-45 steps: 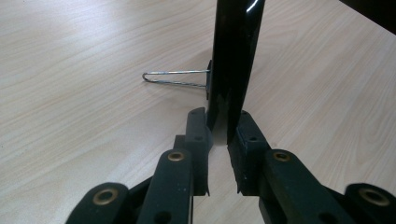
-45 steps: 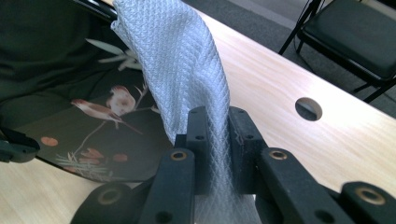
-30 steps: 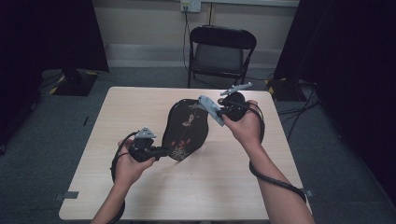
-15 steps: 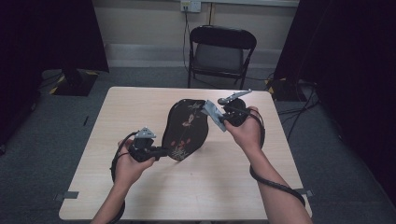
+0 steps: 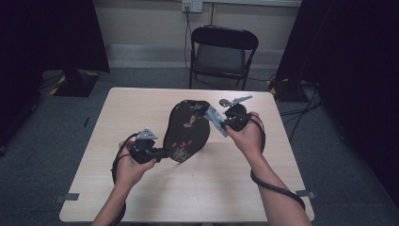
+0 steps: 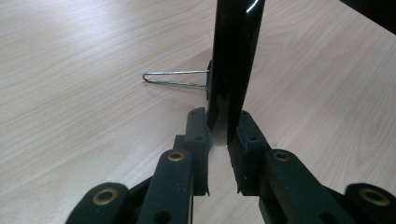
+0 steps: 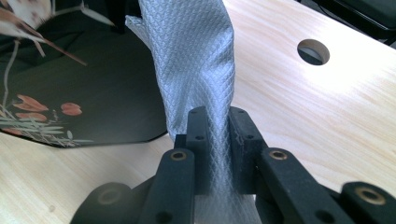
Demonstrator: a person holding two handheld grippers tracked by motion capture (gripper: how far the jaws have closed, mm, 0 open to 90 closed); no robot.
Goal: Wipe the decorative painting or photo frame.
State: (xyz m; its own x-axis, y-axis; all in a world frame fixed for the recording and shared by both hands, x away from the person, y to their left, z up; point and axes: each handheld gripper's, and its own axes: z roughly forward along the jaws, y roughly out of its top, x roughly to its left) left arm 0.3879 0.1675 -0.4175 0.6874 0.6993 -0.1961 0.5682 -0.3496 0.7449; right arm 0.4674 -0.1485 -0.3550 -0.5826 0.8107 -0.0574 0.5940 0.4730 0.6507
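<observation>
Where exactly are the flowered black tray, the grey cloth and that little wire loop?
flowered black tray (image 5: 187, 128), high view, middle of its painted face.
grey cloth (image 7: 196, 60), right gripper view, on the quilted weave above the tongs.
wire loop (image 6: 173, 78), left gripper view, on the thin wire beside the tray's edge.

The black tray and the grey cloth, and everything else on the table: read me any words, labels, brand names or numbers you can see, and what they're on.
None: no readable text.
Black tray: painted flowers and stems, no lettering.
Grey cloth: plain diamond weave, no label.
Table: bare wood grain.
</observation>
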